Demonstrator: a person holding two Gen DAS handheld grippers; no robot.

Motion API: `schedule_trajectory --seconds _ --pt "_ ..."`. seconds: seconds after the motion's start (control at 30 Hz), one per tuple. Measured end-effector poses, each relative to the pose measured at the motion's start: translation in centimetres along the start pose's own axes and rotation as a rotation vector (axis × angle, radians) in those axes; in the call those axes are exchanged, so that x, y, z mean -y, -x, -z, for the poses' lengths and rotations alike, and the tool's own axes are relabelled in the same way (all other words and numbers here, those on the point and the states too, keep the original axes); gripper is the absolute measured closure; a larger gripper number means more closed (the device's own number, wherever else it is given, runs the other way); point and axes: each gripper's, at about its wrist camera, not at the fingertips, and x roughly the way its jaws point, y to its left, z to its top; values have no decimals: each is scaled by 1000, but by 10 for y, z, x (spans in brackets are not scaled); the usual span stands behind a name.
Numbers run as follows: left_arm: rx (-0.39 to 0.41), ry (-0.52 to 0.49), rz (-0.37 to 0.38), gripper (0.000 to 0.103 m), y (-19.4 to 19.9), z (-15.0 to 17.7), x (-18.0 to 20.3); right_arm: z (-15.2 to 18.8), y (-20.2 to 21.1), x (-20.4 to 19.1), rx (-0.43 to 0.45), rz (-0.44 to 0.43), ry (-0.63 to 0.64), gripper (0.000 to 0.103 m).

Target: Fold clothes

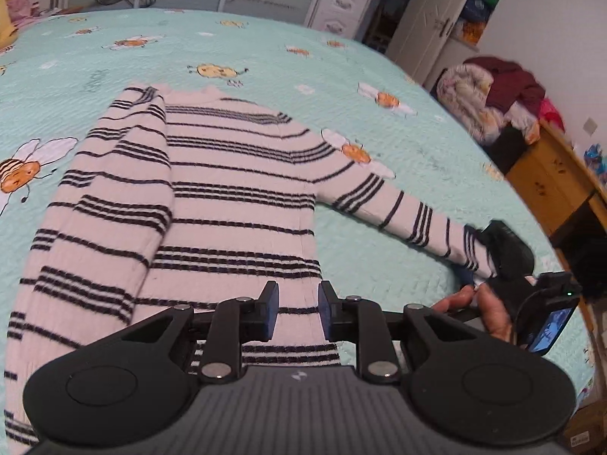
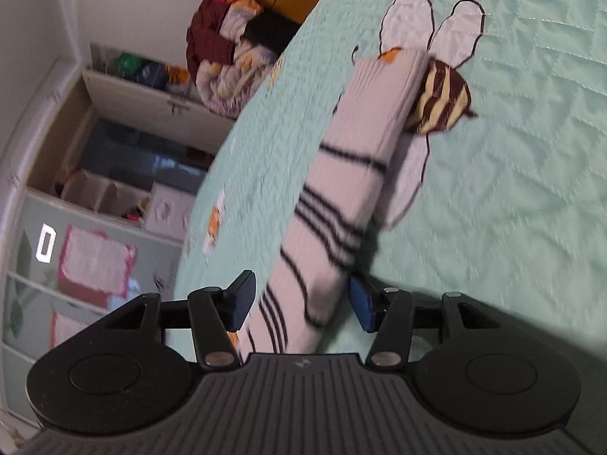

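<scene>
The striped sweater (image 1: 227, 197) lay on the bed (image 1: 379, 60), one sleeve (image 1: 114, 197) already folded across at frame left. The other sleeve (image 2: 353, 174) stretched toward lower right, unfolded, lying between the right gripper (image 2: 299, 301)'s parted, unclenched jaws. The left gripper (image 1: 297, 313) hovered empty, jaws slightly apart.

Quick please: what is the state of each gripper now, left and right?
Left gripper: open, narrow gap, holding nothing, above the striped sweater.
Right gripper: open around the sweater's sleeve, not gripping.

I am viewing a white sweater (image 1: 235, 189) carrying thin black stripes, lying on a mint-green quilt (image 1: 265, 49) printed with yellow-and-black bees; I am steering black grippers with dark blue pads (image 2: 362, 305).
</scene>
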Motion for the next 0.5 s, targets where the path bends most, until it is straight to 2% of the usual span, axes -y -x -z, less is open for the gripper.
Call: schedule_trajectory --seconds 0.07,0.17,0.27,0.5 --pt "-38 -15 -61 59 -11 -4 5 -12 -7 4 -1 -45 -29 48" --pt "-97 -20 -170 57 -29 -12 5 -25 -16 7 -15 -84 -29 48" --pt "-107 -53 -223 57 -39 -19 6 -34 -21 7 -43 -109 -26 48" --pt "-86 -250 -396 45 -60 -26 21 -48 -22 11 -69 -168 -45 50"
